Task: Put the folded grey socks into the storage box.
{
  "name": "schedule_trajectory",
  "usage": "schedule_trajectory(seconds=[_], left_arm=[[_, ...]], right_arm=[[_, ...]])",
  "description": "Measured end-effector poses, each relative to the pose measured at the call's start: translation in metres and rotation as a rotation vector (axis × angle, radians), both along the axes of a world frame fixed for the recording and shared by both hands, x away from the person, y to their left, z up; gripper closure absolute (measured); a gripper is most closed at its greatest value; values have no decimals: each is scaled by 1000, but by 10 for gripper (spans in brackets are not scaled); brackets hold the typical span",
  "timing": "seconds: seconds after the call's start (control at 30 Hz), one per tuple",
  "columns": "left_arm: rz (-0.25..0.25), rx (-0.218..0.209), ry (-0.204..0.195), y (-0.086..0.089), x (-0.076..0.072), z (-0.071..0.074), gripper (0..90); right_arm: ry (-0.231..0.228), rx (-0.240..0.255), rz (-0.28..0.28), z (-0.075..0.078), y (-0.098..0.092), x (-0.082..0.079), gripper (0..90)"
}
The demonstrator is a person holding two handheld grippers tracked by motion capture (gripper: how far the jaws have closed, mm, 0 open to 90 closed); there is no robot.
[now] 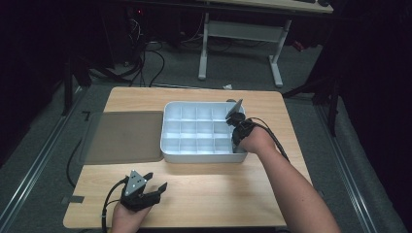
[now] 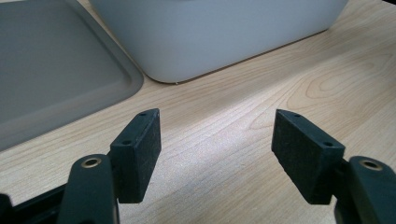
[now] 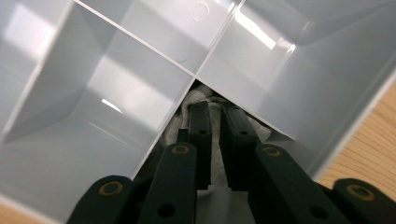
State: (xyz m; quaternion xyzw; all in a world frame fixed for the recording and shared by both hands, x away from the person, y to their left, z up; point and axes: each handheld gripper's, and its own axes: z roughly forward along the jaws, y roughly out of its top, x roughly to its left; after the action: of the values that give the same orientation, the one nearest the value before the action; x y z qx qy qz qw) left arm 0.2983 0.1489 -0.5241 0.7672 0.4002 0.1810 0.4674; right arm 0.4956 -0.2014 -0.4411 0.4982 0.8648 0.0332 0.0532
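Cloth point(image 3: 215, 122), grey, sat in the white divided tray point(image 1: 167, 131) at the wooden table's point(image 1: 204, 194) three o'clock, loosely between the slightly parted jaws of the right gripper point(image 3: 218, 112); left gripper point(image 2: 215, 140) spread wide.

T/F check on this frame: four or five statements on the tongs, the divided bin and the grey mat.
1. The right tongs reach into a compartment of the white divided bin. True.
2. That compartment holds grey cloth. True.
3. The left tongs grip the bin's wall. False: they stand open over the bare wooden table, holding nothing.
4. The grey mat lies right of the bin. False: it lies to its left.
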Motion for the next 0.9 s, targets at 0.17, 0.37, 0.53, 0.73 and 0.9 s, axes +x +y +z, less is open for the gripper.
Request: schedule_trajectory(seconds=[0.17,0.37,0.53,0.73,0.9], left_arm=[[1,-6,3,0,1,1,333],[-7,3,6,-1,1,0,333],[-6,5,6,0,1,0,333],[5,17,-1,3,-6,0,333],[17,21,-5,6,-9,1,333]], right_arm=[[-51,60,-5,16,-6,-5,796],[-105,127,-18,27,-17,-18,739],[-160,174,-20,31,-28,-33,692],[-251,242,-40,33,-45,-54,653],[-350,279,-46,32,-57,-75,637]])
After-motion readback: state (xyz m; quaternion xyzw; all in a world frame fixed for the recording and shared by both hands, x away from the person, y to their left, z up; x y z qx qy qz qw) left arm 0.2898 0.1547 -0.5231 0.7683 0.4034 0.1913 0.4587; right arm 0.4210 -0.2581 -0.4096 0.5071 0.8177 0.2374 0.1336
